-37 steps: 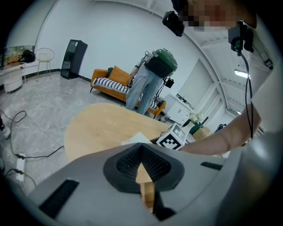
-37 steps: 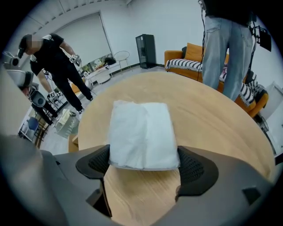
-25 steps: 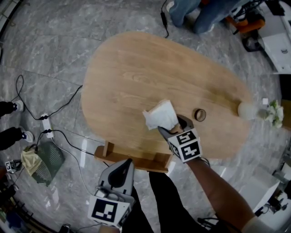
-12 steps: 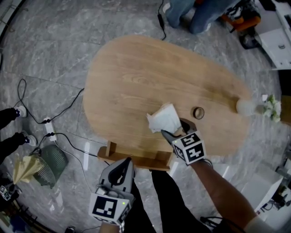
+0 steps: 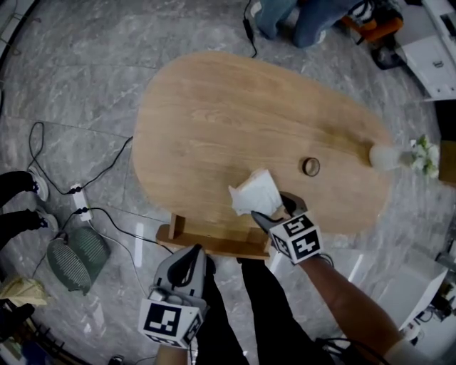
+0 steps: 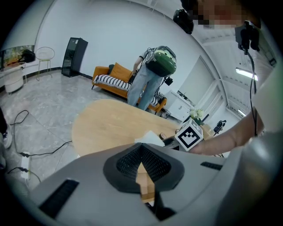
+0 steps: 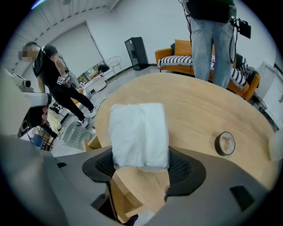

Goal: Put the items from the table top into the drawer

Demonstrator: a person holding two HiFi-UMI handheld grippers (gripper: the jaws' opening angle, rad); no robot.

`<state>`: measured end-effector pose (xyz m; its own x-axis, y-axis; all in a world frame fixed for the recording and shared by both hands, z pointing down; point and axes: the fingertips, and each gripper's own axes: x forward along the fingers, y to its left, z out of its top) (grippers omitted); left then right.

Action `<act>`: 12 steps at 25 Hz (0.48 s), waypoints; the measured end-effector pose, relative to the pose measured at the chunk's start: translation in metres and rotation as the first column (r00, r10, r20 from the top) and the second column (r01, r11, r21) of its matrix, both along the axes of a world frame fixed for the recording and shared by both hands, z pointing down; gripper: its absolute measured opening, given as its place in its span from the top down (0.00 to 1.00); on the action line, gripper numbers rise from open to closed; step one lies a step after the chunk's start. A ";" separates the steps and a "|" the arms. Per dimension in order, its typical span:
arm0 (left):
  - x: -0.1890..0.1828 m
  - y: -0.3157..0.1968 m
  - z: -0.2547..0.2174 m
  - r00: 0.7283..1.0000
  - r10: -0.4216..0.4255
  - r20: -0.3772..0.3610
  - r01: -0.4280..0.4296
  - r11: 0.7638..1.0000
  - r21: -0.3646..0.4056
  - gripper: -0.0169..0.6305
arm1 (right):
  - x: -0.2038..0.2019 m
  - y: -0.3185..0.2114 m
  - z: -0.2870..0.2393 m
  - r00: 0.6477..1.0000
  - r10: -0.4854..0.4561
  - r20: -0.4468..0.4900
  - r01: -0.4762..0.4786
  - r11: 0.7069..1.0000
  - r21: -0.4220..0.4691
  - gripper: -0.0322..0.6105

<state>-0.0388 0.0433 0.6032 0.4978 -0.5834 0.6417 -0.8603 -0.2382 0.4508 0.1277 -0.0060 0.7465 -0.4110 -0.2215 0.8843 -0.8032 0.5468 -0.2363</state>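
Note:
My right gripper [image 5: 274, 208] is shut on a white folded tissue pack [image 5: 255, 193], gripping its near end just above the near edge of the oval wooden table [image 5: 228, 107]. In the right gripper view the pack [image 7: 139, 133] stands up out of the jaws of that gripper [image 7: 142, 167], a pad against each side. An open wooden drawer [image 5: 208, 242] juts out under the table edge, left of the pack. My left gripper [image 5: 191, 259] is shut and empty, low in front of the drawer. A brown tape roll [image 5: 311, 167] lies on the table right of the pack.
A white vase with flowers [image 5: 388, 156] stands at the table's right end. Cables and a power strip [image 5: 77, 212] run over the marble floor at left, near a green basket [image 5: 75, 253]. A person in jeans [image 5: 299, 18] stands beyond the far edge.
My right gripper has carried the white pack away from the tape roll to the table's near edge, over the drawer. The left gripper has stayed in place.

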 end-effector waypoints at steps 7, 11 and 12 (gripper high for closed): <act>-0.003 0.016 0.002 1.000 0.006 0.000 -0.006 1.000 -0.002 0.97 | -0.012 0.055 0.005 0.999 -0.025 0.028 0.027 0.998 -0.060 0.42; -0.004 0.022 0.003 1.000 0.006 -0.005 -0.006 1.000 -0.004 0.97 | -0.019 0.079 0.009 0.998 -0.048 0.041 0.051 0.995 -0.081 0.42; -0.005 0.024 0.004 1.000 0.008 -0.003 -0.008 1.000 -0.005 0.97 | -0.022 0.083 0.010 0.997 -0.053 0.048 0.057 0.995 -0.082 0.42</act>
